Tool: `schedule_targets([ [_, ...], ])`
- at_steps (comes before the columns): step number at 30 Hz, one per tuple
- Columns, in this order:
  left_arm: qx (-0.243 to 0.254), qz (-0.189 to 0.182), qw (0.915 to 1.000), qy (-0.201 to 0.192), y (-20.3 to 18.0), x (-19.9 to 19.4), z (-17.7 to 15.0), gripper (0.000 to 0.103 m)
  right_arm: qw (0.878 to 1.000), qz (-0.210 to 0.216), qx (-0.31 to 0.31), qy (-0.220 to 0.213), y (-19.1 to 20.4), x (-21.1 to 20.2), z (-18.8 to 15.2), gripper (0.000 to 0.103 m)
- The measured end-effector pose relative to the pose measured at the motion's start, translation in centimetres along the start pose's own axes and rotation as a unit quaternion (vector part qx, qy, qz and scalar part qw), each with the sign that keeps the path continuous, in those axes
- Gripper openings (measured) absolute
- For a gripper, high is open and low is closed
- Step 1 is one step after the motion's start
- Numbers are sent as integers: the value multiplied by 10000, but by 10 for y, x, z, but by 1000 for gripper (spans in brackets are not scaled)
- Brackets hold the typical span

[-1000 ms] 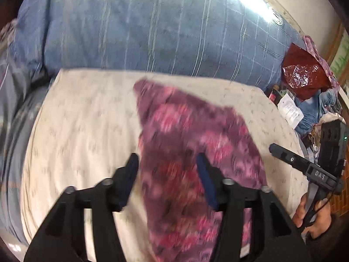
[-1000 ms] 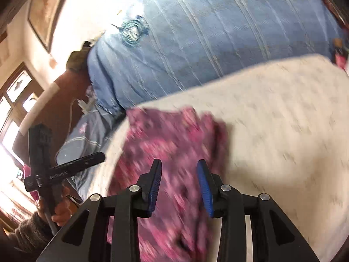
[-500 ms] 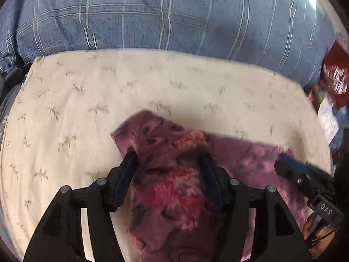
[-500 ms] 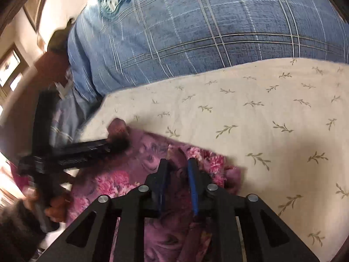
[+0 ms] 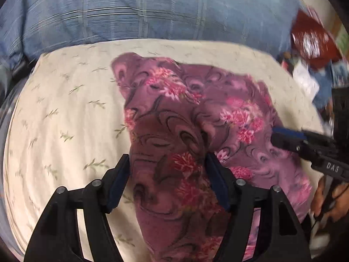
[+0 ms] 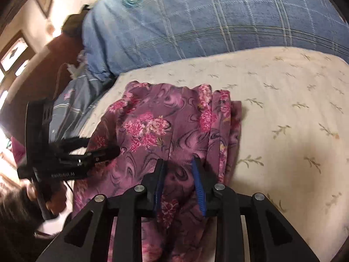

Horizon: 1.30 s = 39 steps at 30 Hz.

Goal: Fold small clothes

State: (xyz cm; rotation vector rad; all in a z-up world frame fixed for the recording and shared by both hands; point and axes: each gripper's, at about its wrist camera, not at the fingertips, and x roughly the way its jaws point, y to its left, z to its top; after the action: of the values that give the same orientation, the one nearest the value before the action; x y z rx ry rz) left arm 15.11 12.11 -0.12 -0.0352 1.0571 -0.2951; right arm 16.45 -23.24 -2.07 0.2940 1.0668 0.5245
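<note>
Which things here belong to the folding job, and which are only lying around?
For the job:
- purple floral garment
- left tool, jaws opening, garment between them
- right tool, jaws opening over the garment
- cream cloth underneath

Lying about:
- blue checked bedding
- red bag
- white paper

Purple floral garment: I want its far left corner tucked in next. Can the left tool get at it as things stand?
Probably yes. The purple floral garment lies flat on the cream leaf-print cloth, nothing covers that corner, and the left tool, its jaws opening, straddles the nearer fabric.
</note>
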Motion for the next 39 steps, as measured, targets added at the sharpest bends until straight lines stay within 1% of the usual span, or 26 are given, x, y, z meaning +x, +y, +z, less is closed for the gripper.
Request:
schedule_targets([
  [2, 19, 22, 10000, -70, 0, -17, 1, 69, 9999, 75, -62, -140, 11, -20, 1, 30],
  [4, 148, 101, 9995, -277, -3, -36, -10, 69, 9993, 53, -277, -241, 21, -38, -7, 34],
  [6, 307, 224, 9988, -321, -7, -45, -25, 75, 9988, -30, -446, -213, 26, -47, -23, 48],
  [7, 364, 330, 9985, -255, -5, -38, -31, 76, 9987, -107, -470, -142, 26, -45, -32, 49],
  [8, 394, 409, 9983, -106, -8, -28, -43, 77, 9986, -236, -468, 28, 23, -38, -43, 49],
  [9, 359, 404, 9985, -60, -7, -22, -49, 79, 9975, -462, -511, 175, 21, -30, -50, 51],
  [10, 243, 390, 9989, -133, -5, -19, -57, 86, 9952, -710, -608, 289, 21, -18, -58, 57],
  [11, 28, 443, 9987, -247, -1, -19, -61, 88, 9958, -678, -567, 246, 17, -12, -62, 60],
  [12, -108, 442, 9987, -244, 2, -19, -62, 90, 9974, -587, -407, 43, 13, -14, -63, 61],
  [15, -362, 306, 9988, -95, 9, -19, -60, 89, 9982, -576, -89, 150, 11, -20, -57, 62],
  [18, -351, 379, 9986, -111, 10, -23, -63, 89, 9978, -643, 87, 127, 10, -33, -56, 64],
  [20, -322, 443, 9984, -146, 7, -26, -68, 89, 9981, -580, 173, 89, 9, -43, -63, 64],
  [22, -286, 477, 9983, -150, 2, -28, -67, 89, 9982, -563, 138, 118, 10, -47, -69, 64],
  [23, -274, 494, 9983, -151, 0, -30, -67, 89, 9978, -648, 63, 154, 13, -45, -74, 64],
  [25, -278, 504, 9983, -131, -2, -31, -69, 89, 9954, -899, -54, 340, 17, -37, -80, 70],
  [27, -302, 496, 9983, -110, -2, -32, -70, 89, 9929, -1047, -95, 555, 20, -28, -84, 76],
  [28, -304, 500, 9982, -105, -2, -33, -72, 89, 9923, -1108, -153, 530, 24, -27, -85, 78],
  [30, -289, 512, 9982, -106, -2, -35, -75, 89, 9910, -1204, -174, 564, 28, -22, -87, 87],
  [31, -267, 528, 9982, -100, -2, -36, -77, 89, 9907, -1232, -142, 563, 29, -20, -88, 89],
  [33, -222, 547, 9982, -102, -2, -38, -79, 89, 9907, -1242, -111, 541, 30, -19, -90, 98],
  [34, -209, 558, 9982, -109, -2, -39, -81, 89, 9910, -1220, -90, 550, 30, -18, -91, 101],
  [35, -200, 554, 9982, -101, -2, -40, -82, 89, 9910, -1213, -57, 562, 30, -16, -92, 103],
  [37, -218, 520, 9984, -67, 1, -43, -85, 89, 9911, -1224, 10, 525, 29, -19, -96, 103],
  [39, -316, 469, 9984, -49, 8, -49, -86, 89, 9916, -1147, 118, 582, 28, -22, -96, 103],
])
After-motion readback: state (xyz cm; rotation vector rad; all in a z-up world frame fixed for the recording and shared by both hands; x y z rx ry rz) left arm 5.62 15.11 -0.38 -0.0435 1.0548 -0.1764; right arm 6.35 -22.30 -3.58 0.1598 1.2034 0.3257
